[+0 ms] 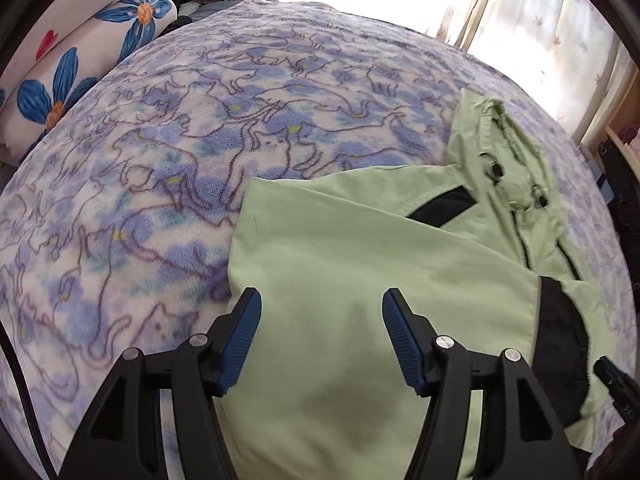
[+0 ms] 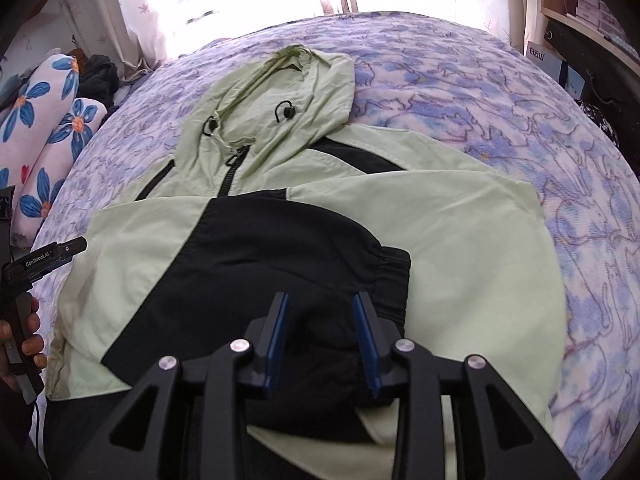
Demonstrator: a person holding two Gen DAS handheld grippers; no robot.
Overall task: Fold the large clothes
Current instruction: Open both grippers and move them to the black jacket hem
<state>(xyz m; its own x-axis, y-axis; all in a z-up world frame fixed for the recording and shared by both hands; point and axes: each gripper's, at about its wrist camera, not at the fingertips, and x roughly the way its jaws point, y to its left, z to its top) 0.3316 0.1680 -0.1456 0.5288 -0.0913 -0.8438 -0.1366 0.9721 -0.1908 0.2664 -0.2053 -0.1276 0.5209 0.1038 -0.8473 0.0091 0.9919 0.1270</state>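
Blue-padded black fingers of the left gripper [image 1: 322,308] stand well apart above a smooth pale-green panel of the hooded green-and-black windbreaker jacket [image 1: 360,280], with nothing between the pads; the right gripper [image 2: 320,312] hovers with a narrower gap over the black elastic-cuffed sleeve [image 2: 280,264] folded across the jacket's front, and no cloth is seen pinched there either. Both tools thus appear empty. At the left edge of the right-wrist view, a hand [image 2: 24,340] grasps the handle of the other gripper. Beyond the fingers, the jacket lies flat on the fleece bed blanket printed with blue and purple cat outlines [image 1: 180,140], both sleeves already crossed inward over the chest, the zip [image 2: 234,168] closed, the hood [image 2: 288,92] with its two black cord toggles spread out at the far end. Judged from this layout, the sleeve-folding step is complete and the next move calls for taking the near hem, or the hood, at two corners and carrying it over the body in an even fold. Farther off are white pillows with large blue flowers [image 2: 44,140], dark clothing beside them, and bright curtains [image 1: 540,20]. The hem nearest the cameras is hidden behind the gripper bodies, the window area is overexposed, and the shelf contents at the right are too small to identify.
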